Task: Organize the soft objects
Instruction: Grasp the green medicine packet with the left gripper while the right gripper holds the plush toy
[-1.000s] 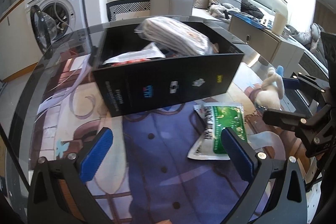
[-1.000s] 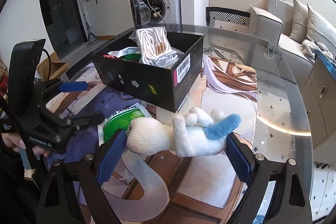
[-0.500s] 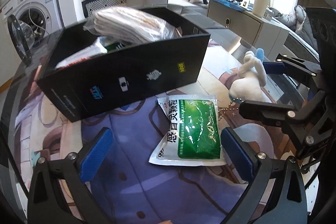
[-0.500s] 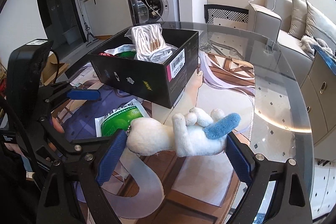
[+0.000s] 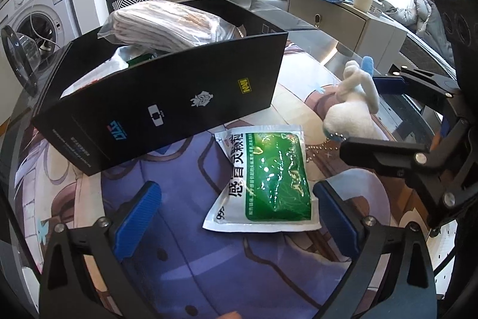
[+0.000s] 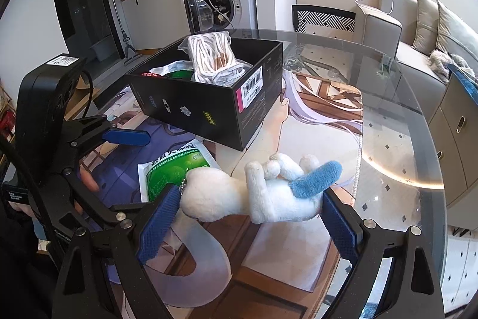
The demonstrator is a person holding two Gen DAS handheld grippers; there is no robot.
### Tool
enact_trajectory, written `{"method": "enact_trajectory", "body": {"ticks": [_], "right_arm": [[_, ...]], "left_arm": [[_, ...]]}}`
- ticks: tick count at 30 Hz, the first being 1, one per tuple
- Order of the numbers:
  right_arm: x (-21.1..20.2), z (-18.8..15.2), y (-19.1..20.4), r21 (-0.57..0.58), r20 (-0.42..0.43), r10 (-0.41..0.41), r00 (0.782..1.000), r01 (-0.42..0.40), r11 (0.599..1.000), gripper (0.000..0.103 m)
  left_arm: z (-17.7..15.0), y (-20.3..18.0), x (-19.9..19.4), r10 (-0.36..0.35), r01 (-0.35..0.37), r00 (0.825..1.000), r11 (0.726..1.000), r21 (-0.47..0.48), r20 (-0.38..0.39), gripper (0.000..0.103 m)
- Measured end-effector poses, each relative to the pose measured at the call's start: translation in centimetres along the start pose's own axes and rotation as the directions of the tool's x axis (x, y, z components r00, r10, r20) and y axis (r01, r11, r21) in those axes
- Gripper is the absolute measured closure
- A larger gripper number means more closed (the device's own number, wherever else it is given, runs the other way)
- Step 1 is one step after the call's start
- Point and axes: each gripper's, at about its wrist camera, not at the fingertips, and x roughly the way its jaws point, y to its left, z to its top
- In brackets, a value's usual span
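a round glass desk (image 6: pixel 388 109) carries a printed mat, and toward its far left stands an open black box (image 6: pixel 191 106) already holding bagged soft goods, a clear bag of white cord (image 6: pixel 212 56) topmost. two things lie outside the box, on the near side. a flat green sachet (image 5: pixel 269 175) rests on the mat just in front of the box; the left claw (image 5: pixel 236 214) is spread wide around it, holding nothing, its right pad close to the packet's right edge. to the right, a white plush toy (image 6: pixel 254 193) with a blue ear lies on its side, its head overlapping the sachet's corner. the right claw (image 6: pixel 248 220) is also wide open, pads flanking the toy and seemingly just touching its fur.

the toy looks light and squashy; it would probably compress, so pinching across the thick body seems safest. the sachet appears thin, glossy and likely slippery; gripping across its width near the middle should hold better than an edge.
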Motion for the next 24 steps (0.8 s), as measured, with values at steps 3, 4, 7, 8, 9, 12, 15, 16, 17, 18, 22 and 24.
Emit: {"method": "enact_trajectory", "body": {"ticks": [3,4,7,8,9,12,15,16,17,18,22,24], "right_arm": [[0.0,0.0,0.1,-0.003,0.000,0.004,1.000,-0.004,1.000,0.010],[0.0,0.0,0.1,-0.005,0.000,0.004,1.000,-0.004,1.000,0.010],[0.1,-0.1,0.3,-0.011,-0.002,0.005,1.000,-0.005,1.000,0.010],[0.0,-0.1,0.3,-0.011,-0.001,0.007,1.000,-0.007,1.000,0.010],[0.0,0.0,0.3,-0.012,0.000,0.007,1.000,-0.007,1.000,0.010],[-0.3,0.0,0.4,-0.016,0.005,0.006,1.000,-0.006,1.000,0.010],[-0.4,0.0,0.6,-0.022,0.007,0.008,1.000,-0.008,1.000,0.010],[-0.4,0.0,0.6,-0.022,0.007,0.008,1.000,-0.007,1.000,0.010],[-0.4,0.0,0.7,-0.023,0.008,0.007,1.000,-0.007,1.000,0.010],[-0.4,0.0,0.6,-0.023,0.008,0.008,1.000,-0.008,1.000,0.010],[-0.5,0.0,0.8,-0.026,0.011,0.008,1.000,-0.008,1.000,0.010],[-0.5,0.0,0.8,-0.026,0.011,0.009,1.000,-0.009,1.000,0.010]], "left_arm": [[0.1,-0.2,-0.1,0.006,-0.006,1.000,1.000,0.017,0.009,0.019],[0.1,-0.2,-0.3,-0.001,0.000,1.000,1.000,0.020,0.017,0.028],[0.0,-0.1,-0.7,-0.024,0.024,0.999,1.000,0.017,0.036,0.046],[0.0,-0.1,-0.9,-0.032,0.032,0.998,0.999,0.020,0.046,0.051],[-0.1,-0.1,-1.1,-0.035,0.034,0.998,0.999,0.024,0.052,0.052],[-0.3,0.2,-1.5,-0.036,0.035,0.997,0.999,0.009,0.065,0.053],[-0.5,0.4,-1.6,-0.034,0.035,0.997,0.999,-0.001,0.068,0.053],[-0.5,0.6,-1.7,-0.035,0.035,0.997,0.999,-0.005,0.070,0.053],[-0.6,0.7,-1.8,-0.034,0.035,0.997,0.999,-0.008,0.070,0.053],[-0.7,0.6,-1.9,-0.034,0.034,0.997,0.999,-0.009,0.070,0.053],[-1.0,1.2,-2.5,-0.026,0.028,0.996,0.999,-0.028,0.084,0.055],[-1.0,1.4,-2.7,-0.021,0.024,0.996,0.999,-0.037,0.088,0.056]]}}
